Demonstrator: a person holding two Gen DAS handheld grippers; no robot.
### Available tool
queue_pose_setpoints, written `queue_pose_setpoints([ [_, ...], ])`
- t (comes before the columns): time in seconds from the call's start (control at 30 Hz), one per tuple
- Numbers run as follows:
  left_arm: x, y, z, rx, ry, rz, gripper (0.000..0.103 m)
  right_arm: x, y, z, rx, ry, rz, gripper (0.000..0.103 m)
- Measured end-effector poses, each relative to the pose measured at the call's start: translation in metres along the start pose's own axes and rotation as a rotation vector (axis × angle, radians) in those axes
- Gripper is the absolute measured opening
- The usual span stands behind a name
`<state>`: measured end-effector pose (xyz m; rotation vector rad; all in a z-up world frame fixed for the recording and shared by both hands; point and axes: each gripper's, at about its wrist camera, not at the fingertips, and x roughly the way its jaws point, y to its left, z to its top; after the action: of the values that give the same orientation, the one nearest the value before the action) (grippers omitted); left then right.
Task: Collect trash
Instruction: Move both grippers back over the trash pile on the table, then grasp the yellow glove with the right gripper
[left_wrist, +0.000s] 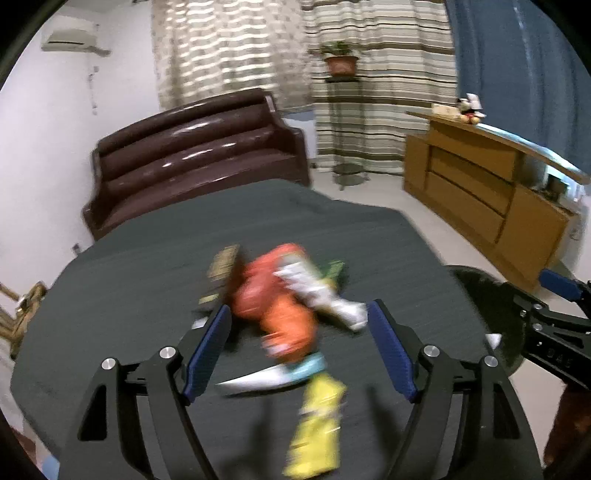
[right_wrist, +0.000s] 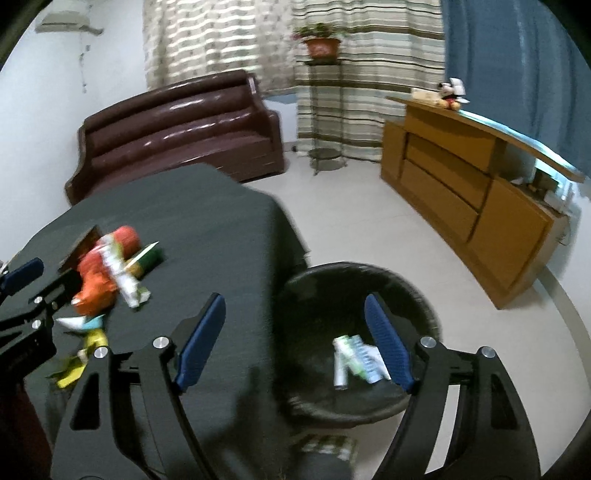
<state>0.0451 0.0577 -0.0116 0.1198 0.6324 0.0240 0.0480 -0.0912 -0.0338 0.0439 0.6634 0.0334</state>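
My left tool (left_wrist: 297, 319) is spread and empty over the trash pile (left_wrist: 280, 310) on the desk (left_wrist: 129, 280); I'd drop it squarely onto the orange bag (left_wrist: 273, 306) before closing. My right tool (right_wrist: 295, 314) is spread and empty above the bin (right_wrist: 354, 332). Only the right view shows the carton (right_wrist: 354, 360) already inside the bin.

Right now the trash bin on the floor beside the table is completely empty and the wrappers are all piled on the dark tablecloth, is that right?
Not quite. The trash bin on the floor beside the table is not empty: the right wrist view shows a white and green wrapper lying in it. More wrappers, including an orange one, do sit piled on the dark tablecloth.
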Motion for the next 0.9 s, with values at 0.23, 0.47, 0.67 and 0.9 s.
queue_pose_setpoints([
  [0.23,-0.003,0.062,-0.023,-0.046,0.019,0.105,0.074,-0.001,0.078,-0.014,-0.05,0.045,0.119,0.075],
  [0.47,-0.004,0.11,-0.043,-0.098,0.044,0.163,0.074,-0.005,0.141,-0.026,-0.126,0.07,0.192,0.075],
  [0.67,-0.003,0.127,-0.05,-0.124,0.052,0.162,0.074,-0.002,0.165,-0.039,-0.177,0.113,0.177,0.074],
  [0.9,0.0,0.122,-0.047,-0.106,0.049,0.121,0.074,0.006,0.159,-0.046,-0.16,0.168,0.158,0.051],
])
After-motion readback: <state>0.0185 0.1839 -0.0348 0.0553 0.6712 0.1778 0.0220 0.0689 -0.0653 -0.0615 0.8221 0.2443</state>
